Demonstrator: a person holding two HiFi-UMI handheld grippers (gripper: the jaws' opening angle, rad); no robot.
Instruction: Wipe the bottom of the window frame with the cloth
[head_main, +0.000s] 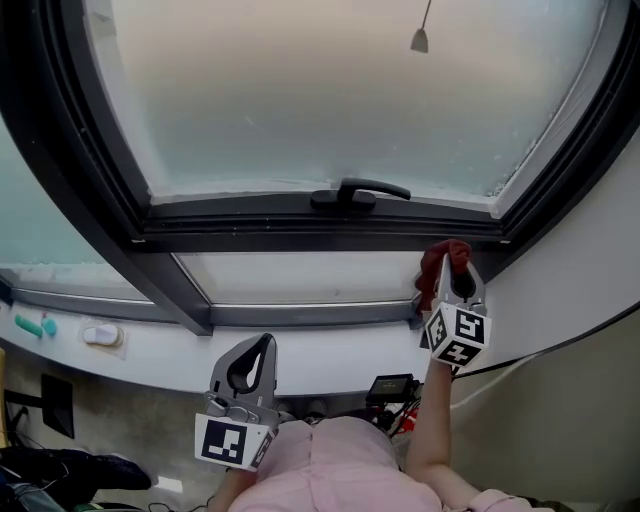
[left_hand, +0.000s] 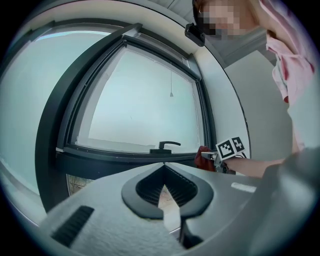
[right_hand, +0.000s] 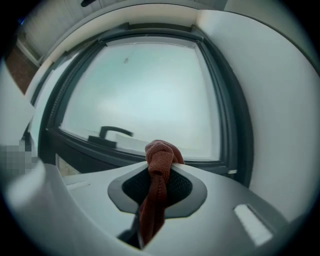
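The cloth in the grey right gripper was rust-red; the frame beyond it was black, the shirt behind it pink.

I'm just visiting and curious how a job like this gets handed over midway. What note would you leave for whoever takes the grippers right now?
Right gripper: jaws shut on the red-brown cloth, at the right end of the window's bottom frame bar, by the corner. Contact can't be told.
Left gripper: jaws together, empty, low and away from the frame.
Done: cloth gripped and at the frame.
Left: wipe along the bar, past the handle, to the left end.
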